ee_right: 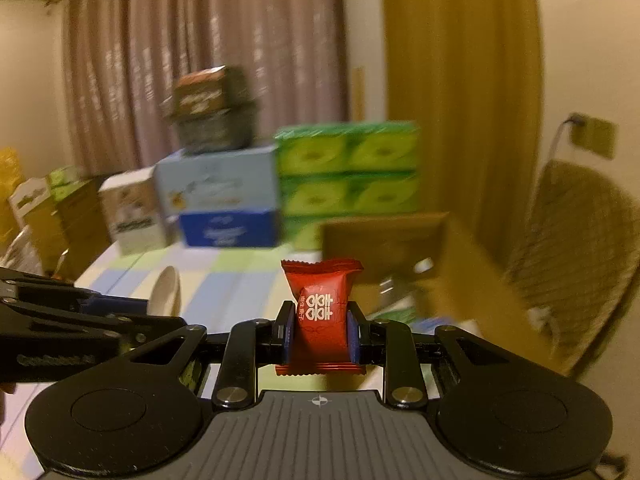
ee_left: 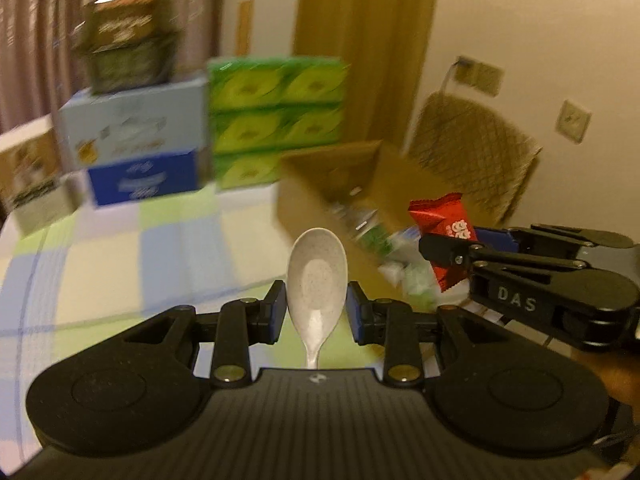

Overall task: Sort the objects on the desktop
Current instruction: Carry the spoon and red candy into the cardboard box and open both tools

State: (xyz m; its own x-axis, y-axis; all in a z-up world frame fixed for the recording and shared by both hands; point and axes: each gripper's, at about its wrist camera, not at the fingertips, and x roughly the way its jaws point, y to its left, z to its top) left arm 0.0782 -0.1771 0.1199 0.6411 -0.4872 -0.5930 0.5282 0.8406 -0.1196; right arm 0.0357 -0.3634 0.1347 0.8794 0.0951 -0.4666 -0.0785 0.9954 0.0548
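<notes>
The left gripper holds a white speckled spoon between its two fingers, bowl pointing up and handle pointing down. The fingers are closed in tight on the sides of the bowl. The right gripper is squeezed shut on a red candy packet with white writing on it. The packet stands upright between the pads.

Both things are up in the air above the table, which has a checked cloth of blue, green and cream squares.

The left wrist view shows the right gripper from the side, over an open cardboard box near the right edge of the table. Inside the box are little packets — mostly green and white, too blurry to name. The right wrist view shows the same cardboard box, but less of what is in it.

The right wrist view shows the spoon from its edge, and the left gripper beside it.

Along the far edge of the table stand green tissue packs, a blue and white box and a dark tub on top of it. A woven chair sits past the right edge. The right wrist view also shows more small boxes at the far left corner.
</notes>
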